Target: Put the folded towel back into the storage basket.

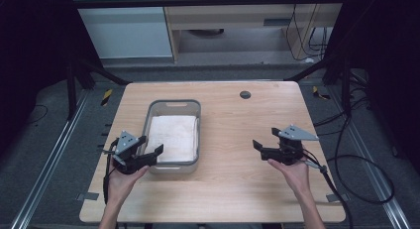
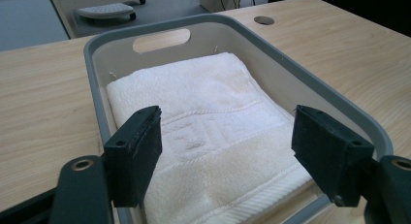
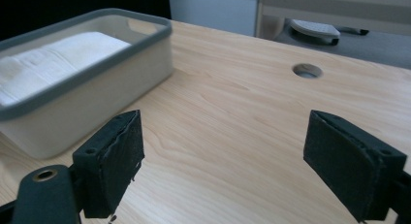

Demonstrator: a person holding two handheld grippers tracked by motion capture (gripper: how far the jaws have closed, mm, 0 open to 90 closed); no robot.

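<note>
A white towel (image 2: 203, 122) with an embossed key-pattern band, no legible writing, lies in a grey bin (image 1: 197, 135). Left gripper (image 2: 225, 156) and right gripper (image 3: 223, 168) jaws are spread, holding nothing.

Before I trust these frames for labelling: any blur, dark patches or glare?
High view: the surroundings are nearly black, the table is evenly lit. Left gripper view: the towel is sharp, with soft shadow under the tongs. Right gripper view: the basket looks soft, and the towel inside is washed out.

Matt wood-grain table (image 1: 237, 140), smooth grey plastic basket (image 2: 310, 83), white terry-cloth towel (image 2: 208, 117)
</note>
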